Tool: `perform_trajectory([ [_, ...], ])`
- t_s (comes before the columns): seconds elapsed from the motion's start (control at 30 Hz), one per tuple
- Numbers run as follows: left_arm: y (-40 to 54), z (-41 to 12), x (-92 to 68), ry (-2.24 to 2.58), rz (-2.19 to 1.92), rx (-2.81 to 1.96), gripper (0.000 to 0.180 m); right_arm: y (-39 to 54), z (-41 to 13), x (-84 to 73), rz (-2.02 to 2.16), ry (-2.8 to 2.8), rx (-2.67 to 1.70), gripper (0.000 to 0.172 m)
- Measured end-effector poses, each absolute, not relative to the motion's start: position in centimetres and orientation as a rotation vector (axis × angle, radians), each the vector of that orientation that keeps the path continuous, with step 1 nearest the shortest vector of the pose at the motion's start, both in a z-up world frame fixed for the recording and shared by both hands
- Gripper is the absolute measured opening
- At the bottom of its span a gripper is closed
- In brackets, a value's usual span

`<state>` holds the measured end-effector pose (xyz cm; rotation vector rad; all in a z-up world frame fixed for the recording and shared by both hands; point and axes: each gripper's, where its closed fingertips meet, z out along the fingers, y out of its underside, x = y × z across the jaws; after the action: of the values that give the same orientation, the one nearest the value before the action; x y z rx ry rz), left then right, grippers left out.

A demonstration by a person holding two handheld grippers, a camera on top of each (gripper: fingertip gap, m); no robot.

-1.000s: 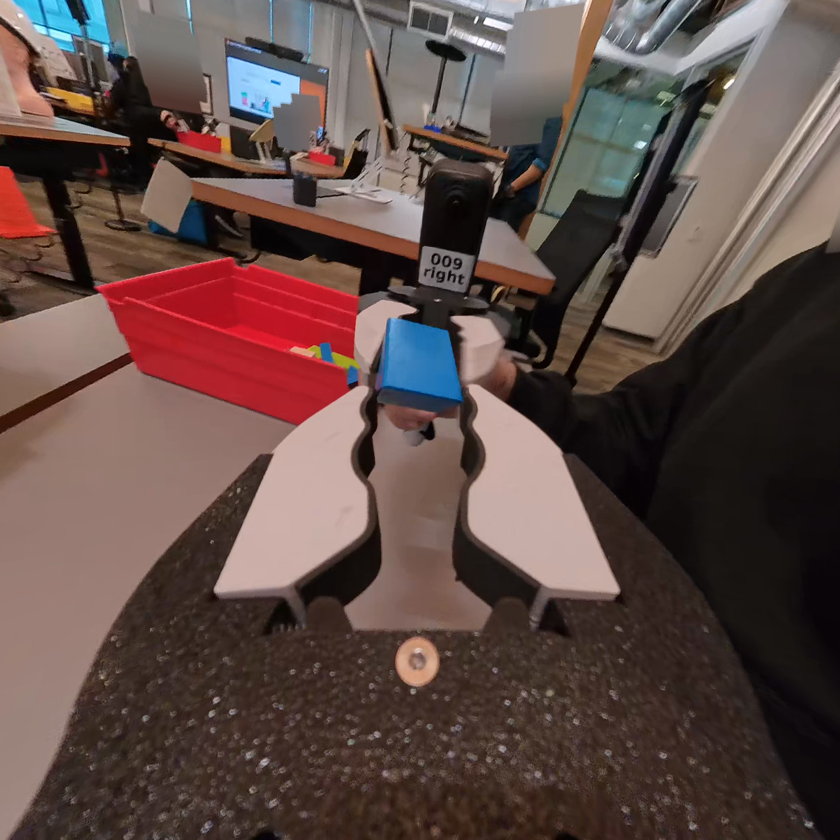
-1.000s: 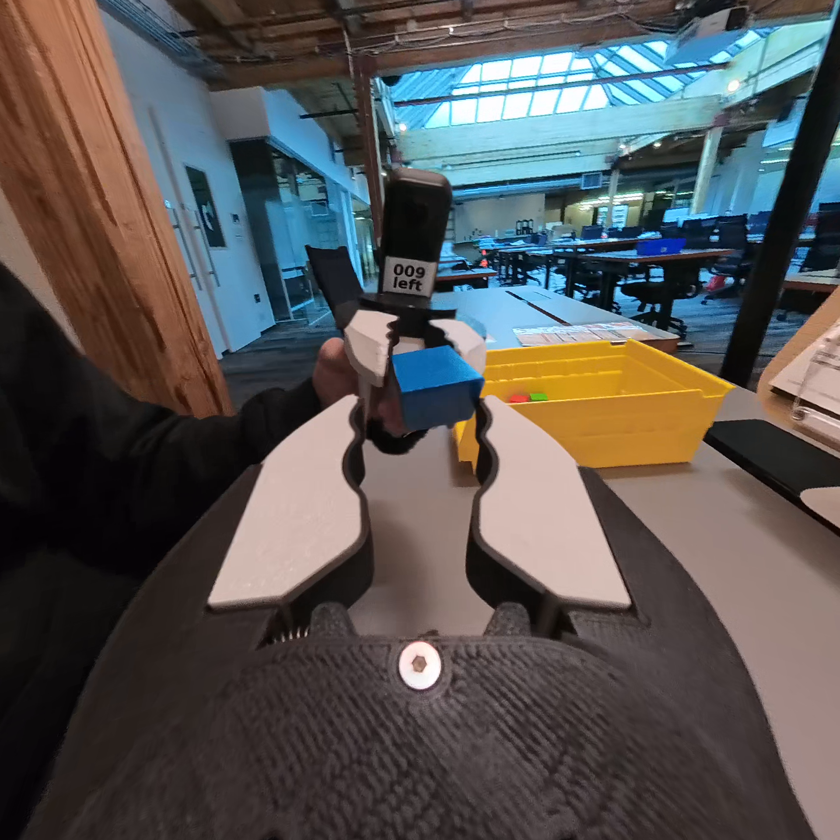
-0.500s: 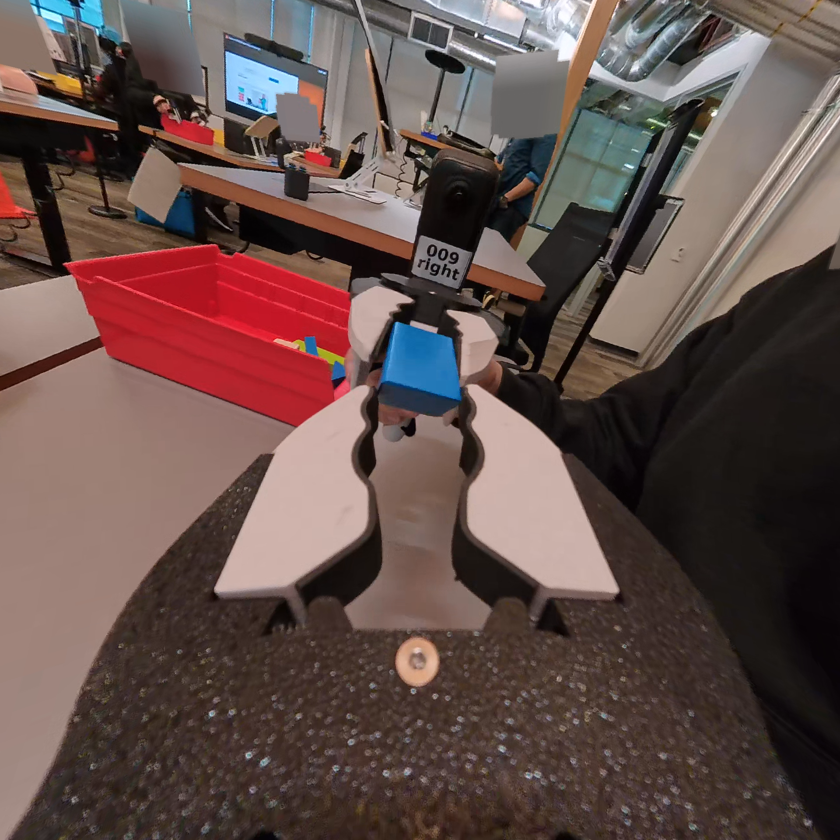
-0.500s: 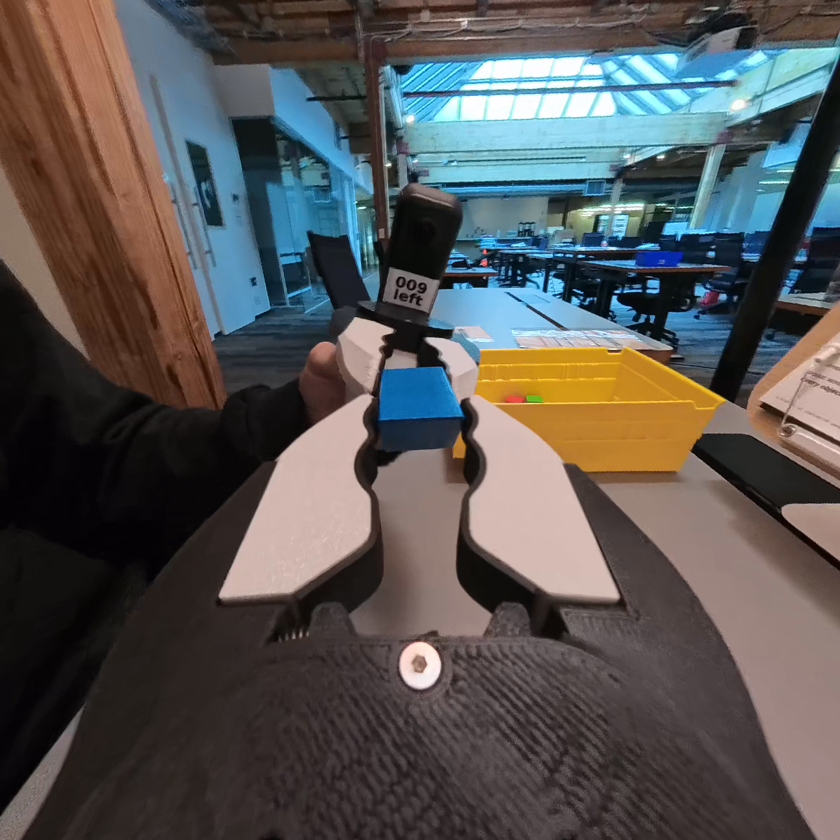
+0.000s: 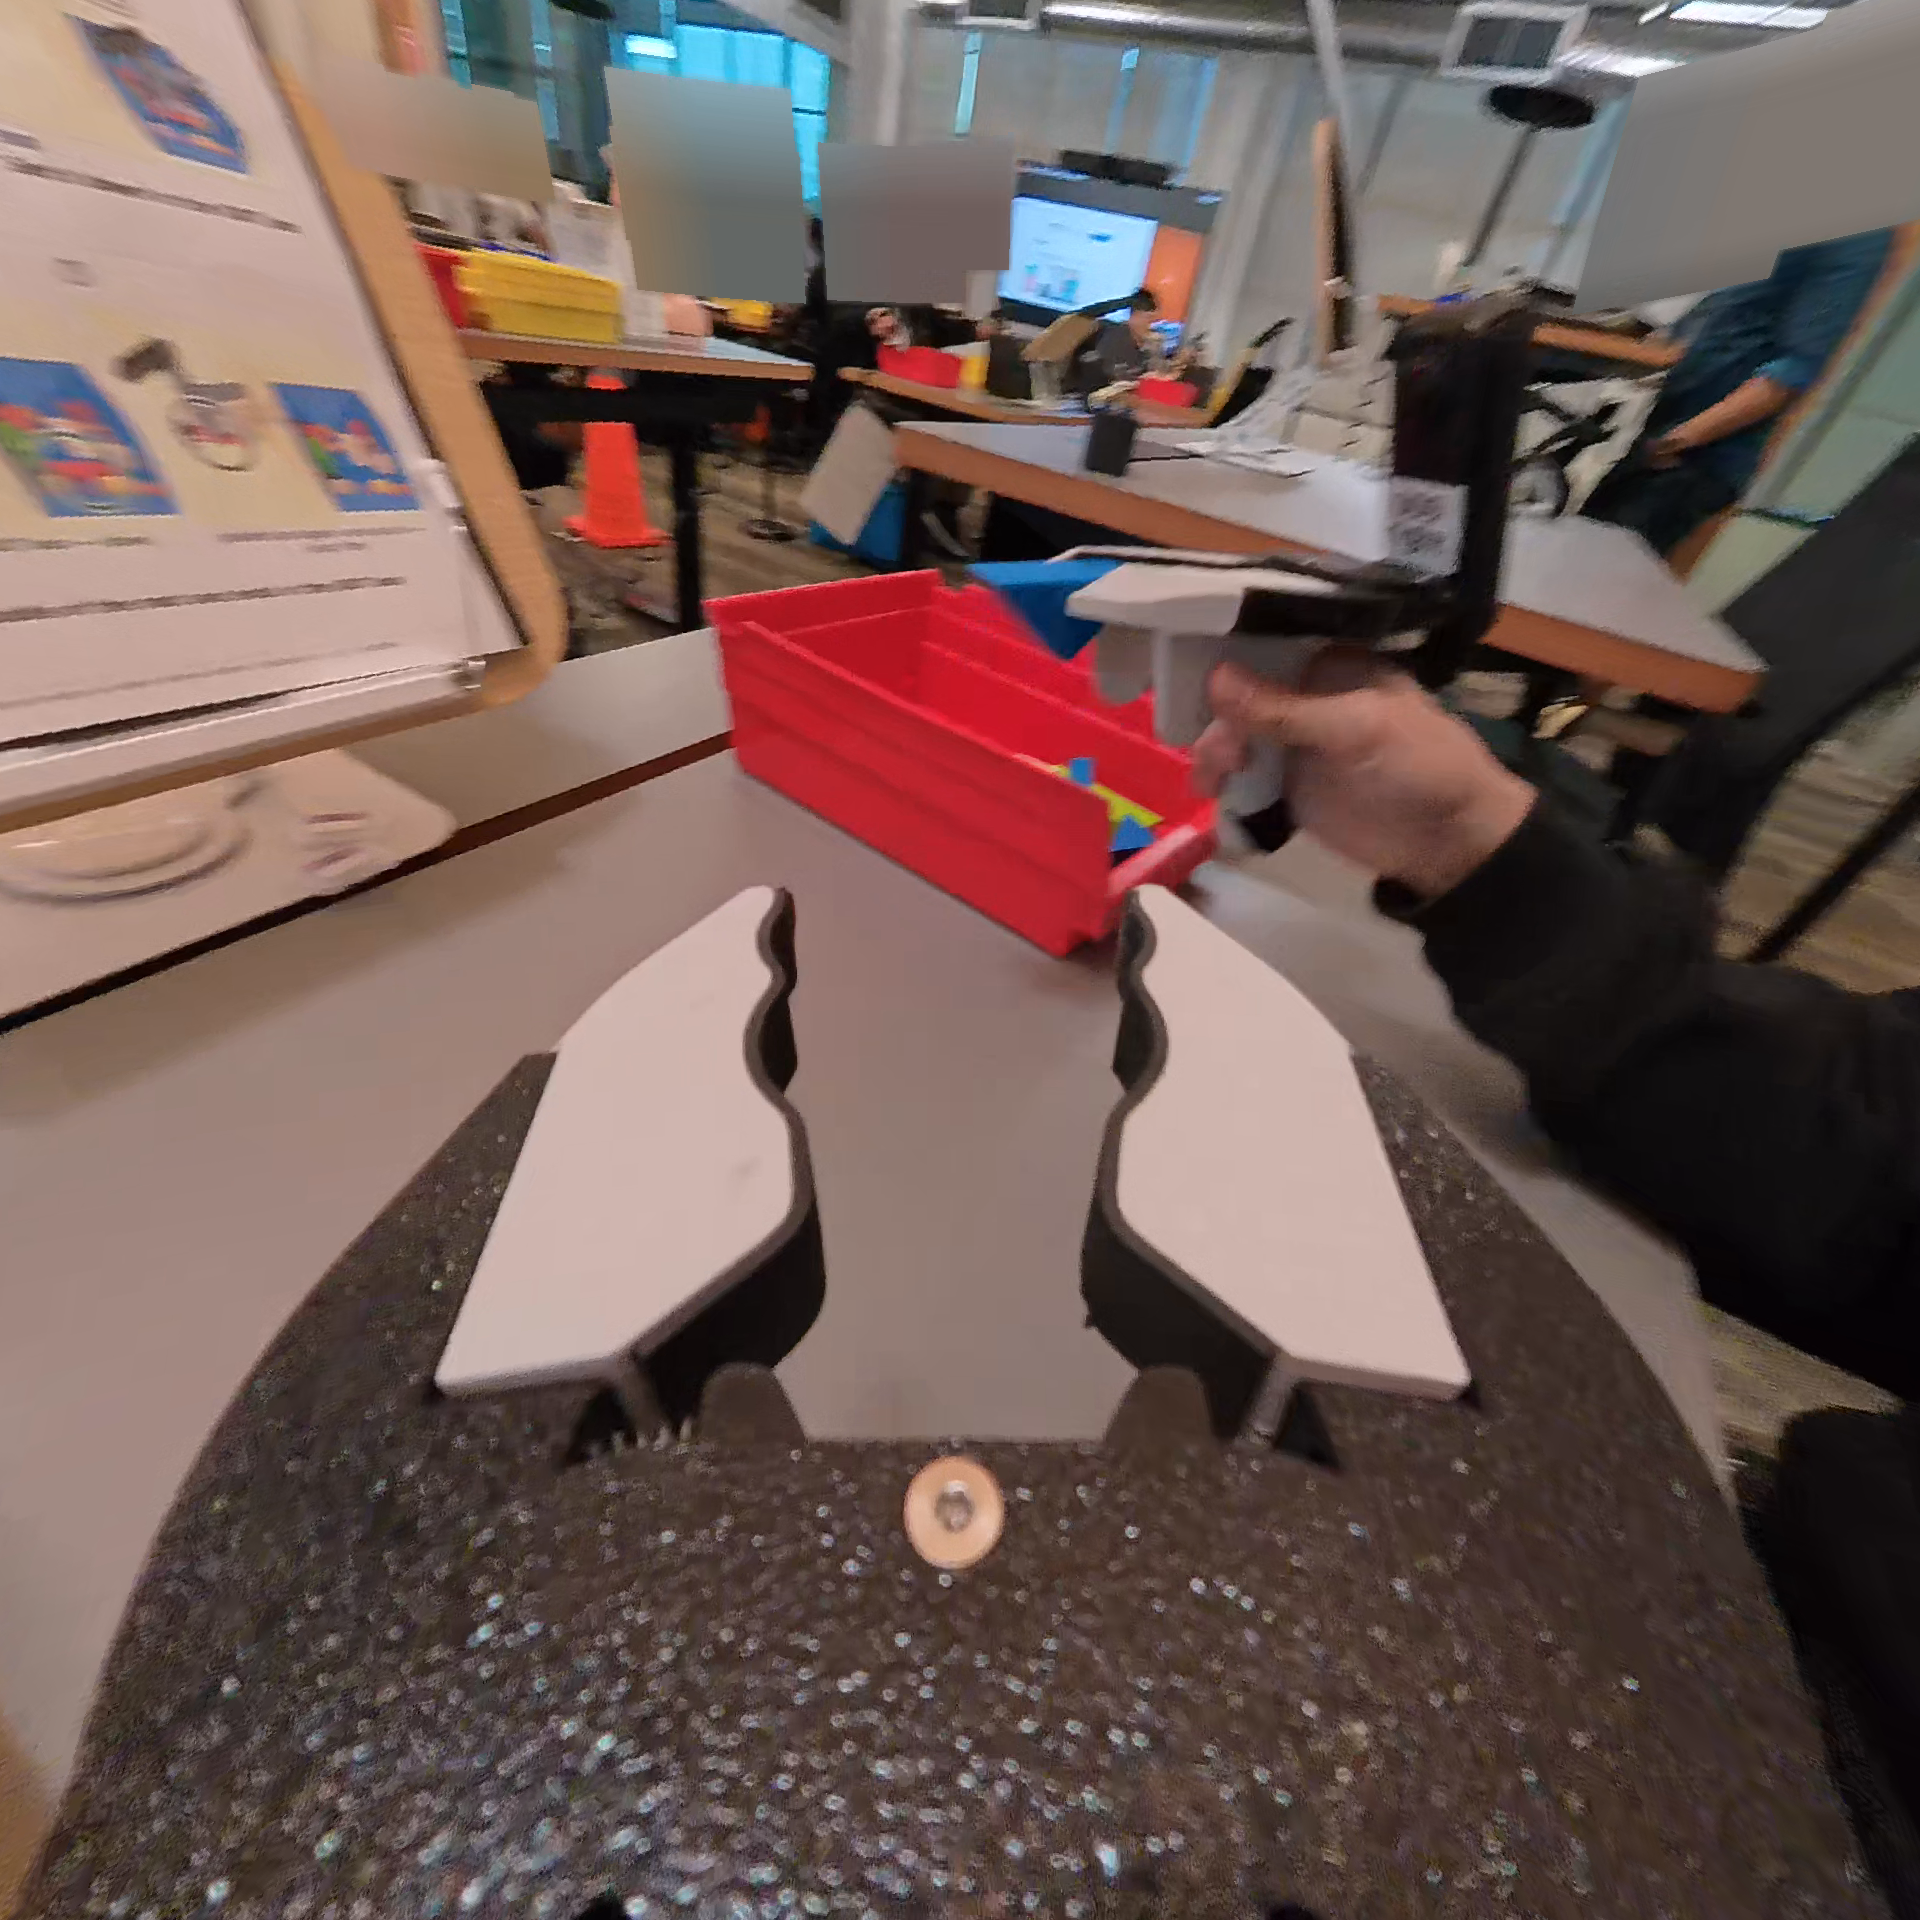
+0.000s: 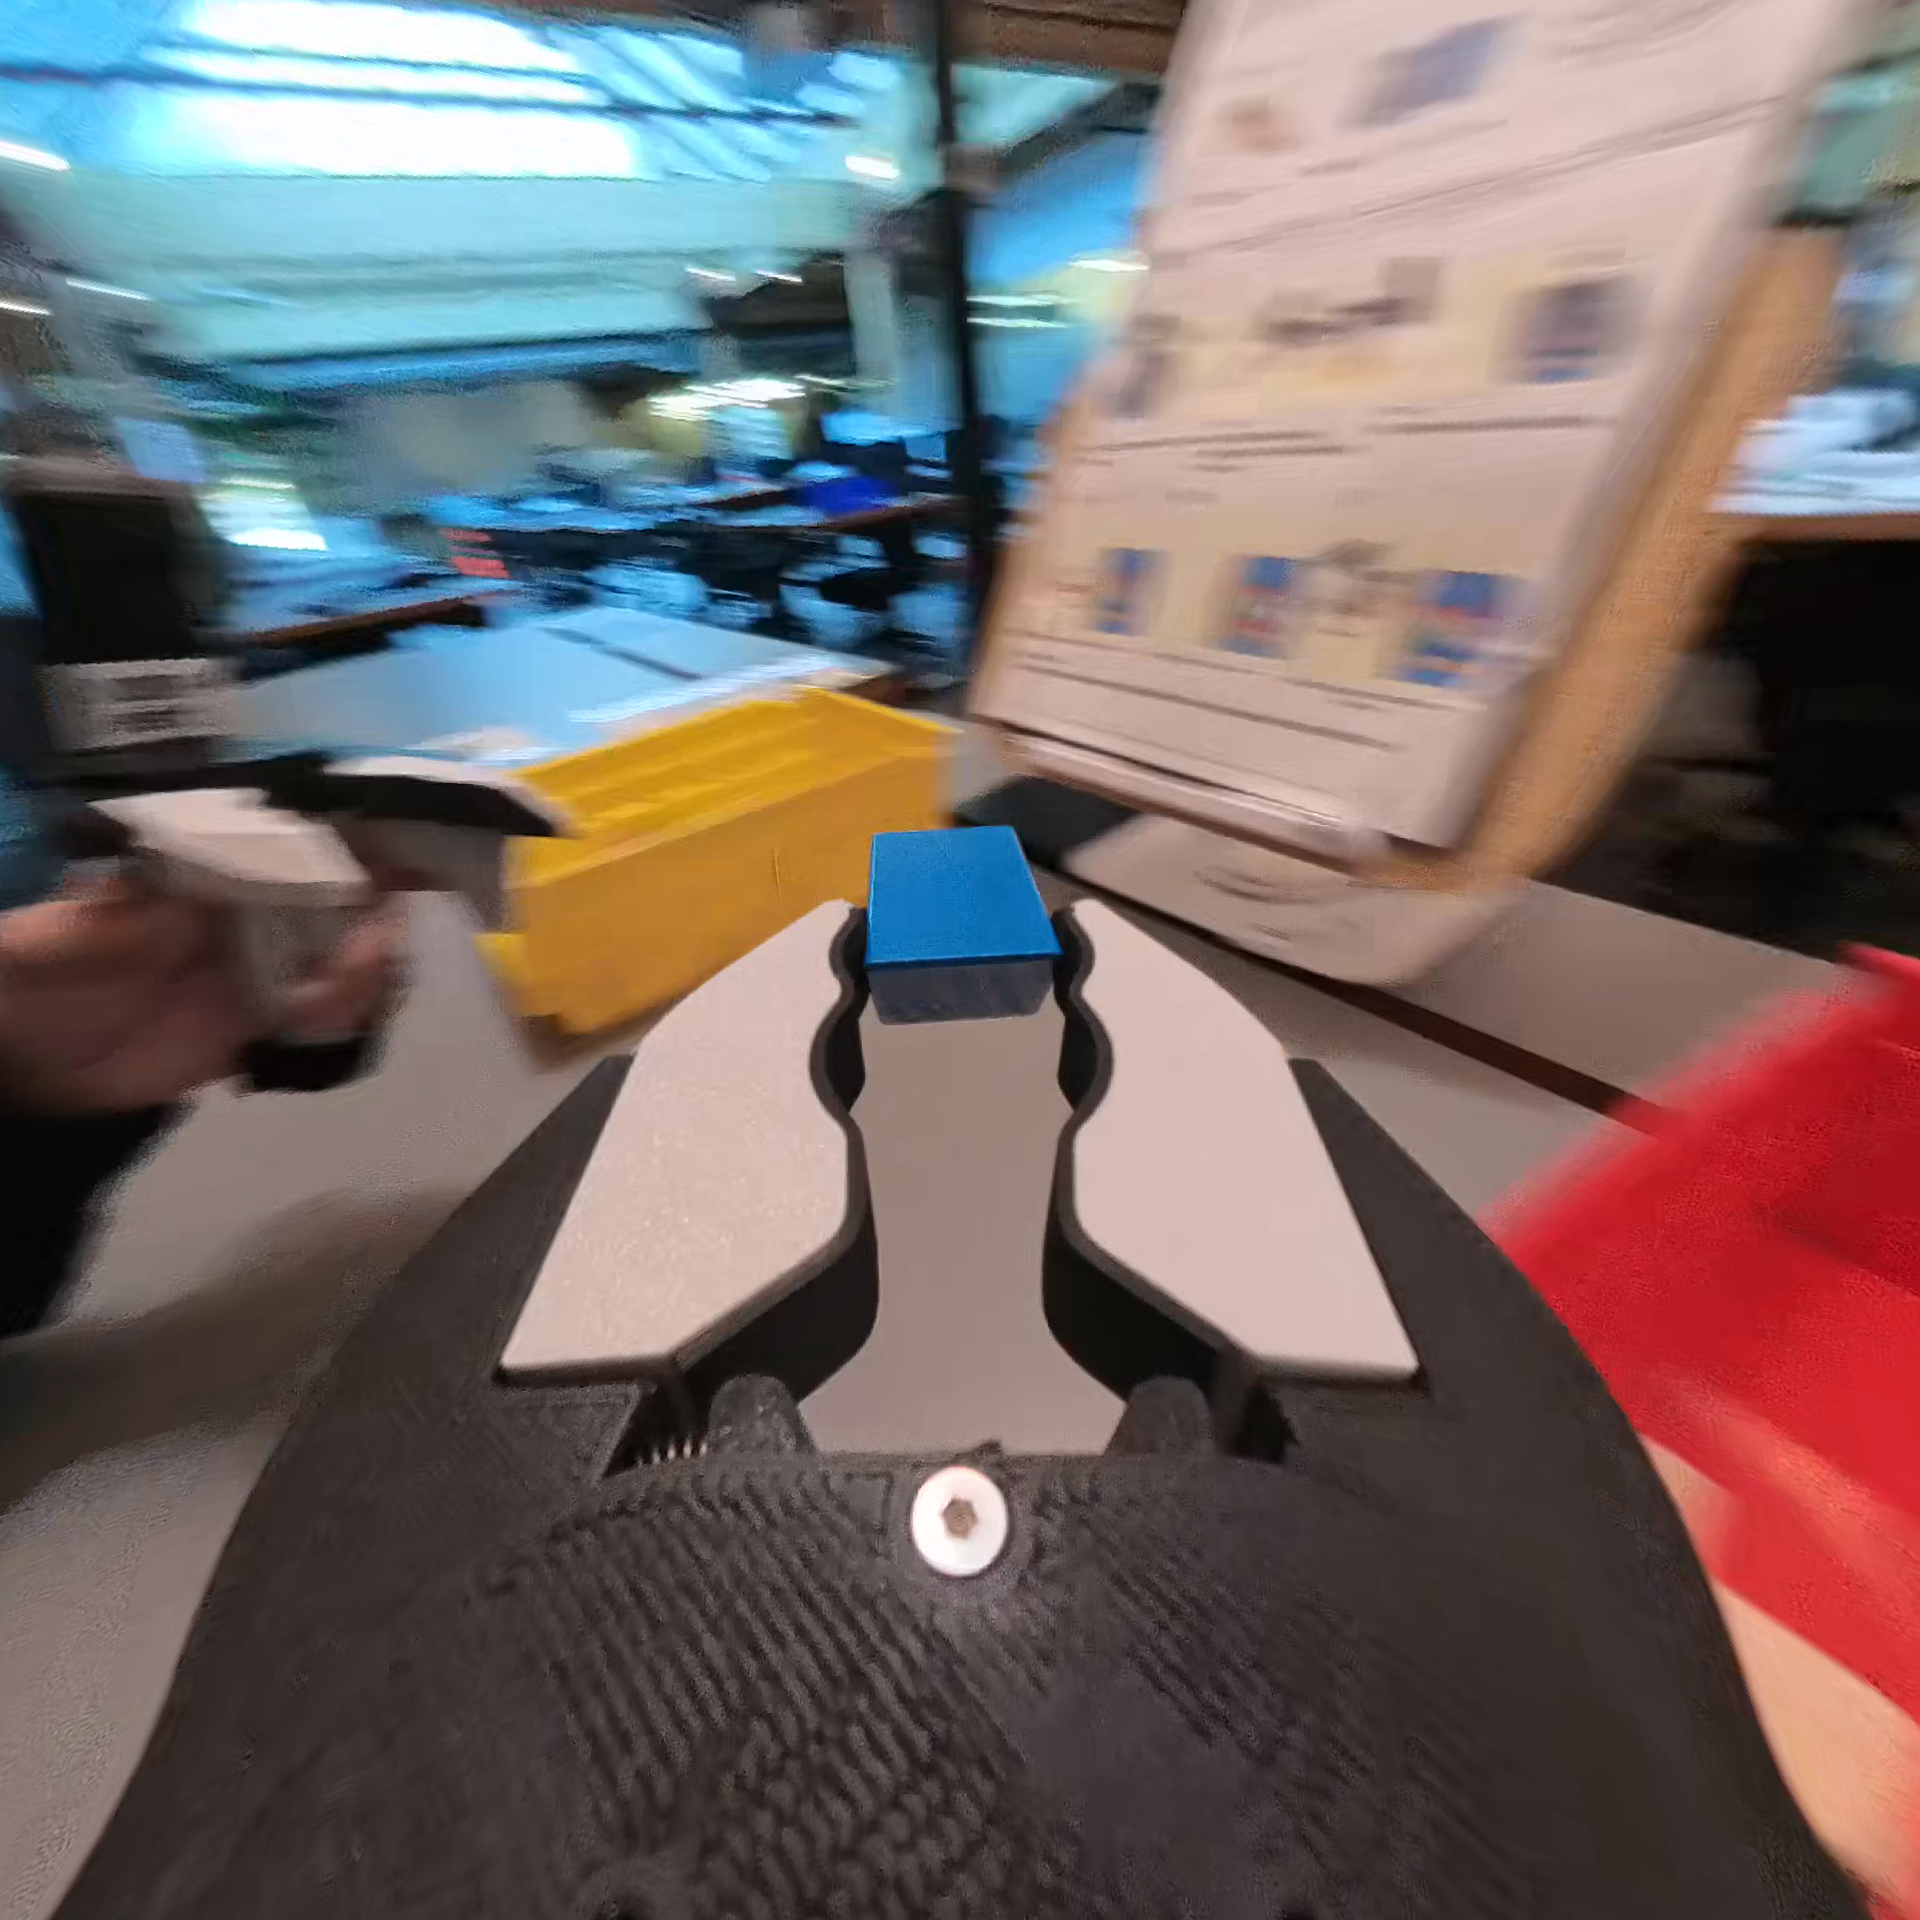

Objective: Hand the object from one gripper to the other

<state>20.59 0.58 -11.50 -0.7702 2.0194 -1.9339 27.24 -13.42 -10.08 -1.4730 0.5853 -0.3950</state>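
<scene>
Block (image 6: 954, 904): clamped between the right gripper (image 6: 958, 940) fingertips, above the table (image 6: 956, 1195); only its near end sits in the pads, so a swing may twist it out
Left gripper (image 5: 956, 914): jaws apart, empty
Red bin (image 5: 935, 758): near; the block could clip its rim

Matt blue block (image 6: 954, 896), faintly grainy on top. Red bin (image 5: 914, 748) and yellow bin (image 6: 717, 831) look like smooth plastic. Table (image 5: 312, 1091) is flat matt grey laminate. Wooden-edged board (image 5: 488, 499) carries printed paper sheets, and the sleeve (image 5: 1714, 1091) is dark cloth.
</scene>
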Motion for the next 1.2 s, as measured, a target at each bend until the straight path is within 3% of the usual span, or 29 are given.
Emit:
perform_trajectory([
  [0.17,3.2,-13.0,21.8,1.977,-1.730,-0.840,0.065,-27.8,-13.7,32.1,-0.809,1.053,-1.526,0.035],
  [0.3,4.1,-13.6,22.3,1.970,-1.714,-0.892,0.071,-31.9,-16.2,33.9,-0.898,1.201,-1.598,0.035],
  [0.67,16.3,-12.2,23.5,1.764,-1.311,-1.146,0.077,-35.1,-19.4,39.0,-1.018,1.350,-1.876,0.035],
  [0.7,18.1,-12.0,23.6,1.752,-1.270,-1.187,0.077,-35.1,-19.6,39.0,-1.024,1.341,-1.894,0.038],
  [0.77,21.2,-12.2,23.8,1.764,-1.200,-1.267,0.075,-35.4,-19.7,38.8,-1.052,1.371,-1.877,0.067],
  [0.9,25.4,-13.7,24.3,1.866,-1.073,-1.403,0.077,-34.7,-18.4,36.9,-1.096,1.374,-1.804,0.088],
  [1.2,26.7,-20.8,29.6,2.012,-0.884,-1.968,0.074,-28.2,-15.8,30.8,-0.907,1.211,-1.607,0.081],
])
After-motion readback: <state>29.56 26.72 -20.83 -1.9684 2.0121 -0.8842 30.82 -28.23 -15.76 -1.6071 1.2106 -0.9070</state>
